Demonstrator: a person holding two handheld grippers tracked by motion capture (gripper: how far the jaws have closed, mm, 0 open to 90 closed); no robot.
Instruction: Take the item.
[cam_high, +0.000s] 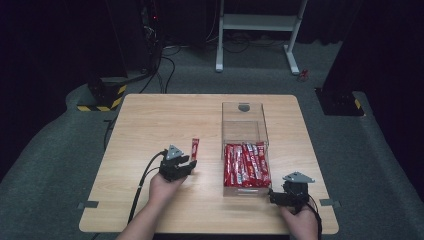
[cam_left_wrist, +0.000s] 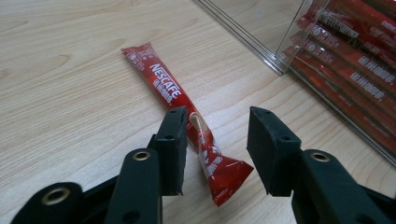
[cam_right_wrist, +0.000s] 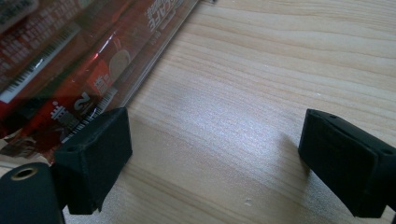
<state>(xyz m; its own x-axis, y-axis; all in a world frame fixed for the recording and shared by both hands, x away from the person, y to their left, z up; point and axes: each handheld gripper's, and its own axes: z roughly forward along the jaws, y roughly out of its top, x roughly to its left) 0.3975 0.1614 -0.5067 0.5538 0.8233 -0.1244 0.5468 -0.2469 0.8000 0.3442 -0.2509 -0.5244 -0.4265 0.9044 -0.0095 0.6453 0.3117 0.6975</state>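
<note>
A light wooden table (cam_high: 150, 120) stands on grey carpet (cam_high: 45, 165) in a dim room. At the upper middle stands a white metal frame (cam_high: 257, 22); black cables (cam_high: 167, 67) trail nearby. A yellow-and-black striped base (cam_high: 102, 100), perhaps a stand's foot, sits upper left.

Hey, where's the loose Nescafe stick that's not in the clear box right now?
The Nescafe stick lies flat on the wooden table, left of the clear box, its near end between the open jaws of the left gripper.
</note>
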